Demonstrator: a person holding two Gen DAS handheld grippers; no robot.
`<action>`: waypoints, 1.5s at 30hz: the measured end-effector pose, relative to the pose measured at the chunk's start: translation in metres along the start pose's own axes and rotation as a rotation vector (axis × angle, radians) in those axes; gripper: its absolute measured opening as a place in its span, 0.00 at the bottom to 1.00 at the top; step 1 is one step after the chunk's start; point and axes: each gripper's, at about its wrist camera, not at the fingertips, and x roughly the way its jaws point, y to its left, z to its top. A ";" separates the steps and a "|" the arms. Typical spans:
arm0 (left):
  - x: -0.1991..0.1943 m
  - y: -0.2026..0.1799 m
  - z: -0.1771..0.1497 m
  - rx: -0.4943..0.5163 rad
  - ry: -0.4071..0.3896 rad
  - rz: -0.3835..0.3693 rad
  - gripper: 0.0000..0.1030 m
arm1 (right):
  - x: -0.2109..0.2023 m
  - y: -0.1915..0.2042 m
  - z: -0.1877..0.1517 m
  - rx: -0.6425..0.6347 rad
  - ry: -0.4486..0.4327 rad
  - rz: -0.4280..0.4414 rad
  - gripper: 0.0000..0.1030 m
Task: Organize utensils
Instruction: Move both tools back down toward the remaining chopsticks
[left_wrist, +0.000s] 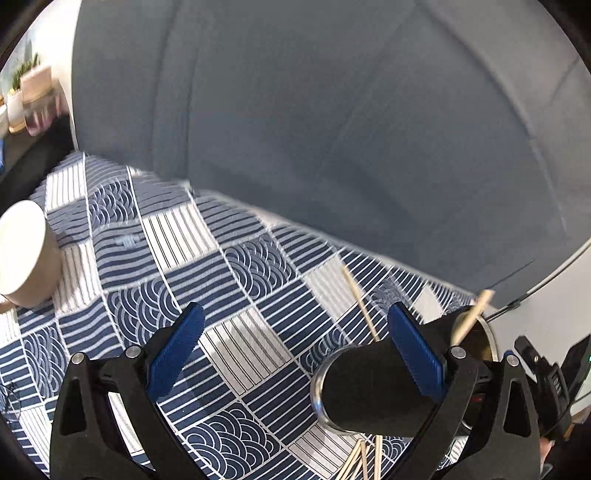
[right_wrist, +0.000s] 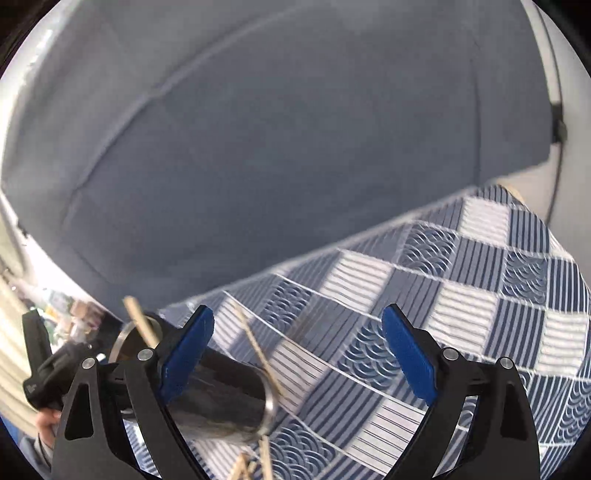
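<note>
My left gripper (left_wrist: 297, 352) is open over the blue patterned tablecloth (left_wrist: 236, 236), with nothing pressed between its blue pads. A black cup with a metal rim (left_wrist: 362, 391) appears to lie on its side beside its right finger. One chopstick (left_wrist: 360, 302) slants up behind that cup. Behind that finger, a second metal-rimmed cup (left_wrist: 476, 339) holds a chopstick. Loose chopsticks (left_wrist: 362, 461) lie at the bottom edge. My right gripper (right_wrist: 299, 356) is open too, above bare tablecloth (right_wrist: 480, 295). The black cup (right_wrist: 229, 398) lies by its left finger, the second cup (right_wrist: 125, 339) further left.
A grey-blue sofa (left_wrist: 332, 110) runs along the far edge of the table. A white paper cup (left_wrist: 26, 254) stands at the left, with potted plants (left_wrist: 22, 92) far behind it. The other hand-held gripper (right_wrist: 40, 362) and a hand (right_wrist: 44, 421) show at the left.
</note>
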 end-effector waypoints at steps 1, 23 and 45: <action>0.007 0.000 0.001 -0.004 0.023 0.006 0.94 | 0.004 -0.005 -0.003 0.008 0.018 -0.018 0.85; 0.161 -0.049 0.046 0.033 0.445 0.079 0.94 | 0.065 -0.080 -0.047 0.054 0.240 -0.260 0.86; 0.208 -0.100 0.030 0.255 0.465 0.345 0.68 | 0.091 -0.051 -0.066 -0.206 0.267 -0.348 0.89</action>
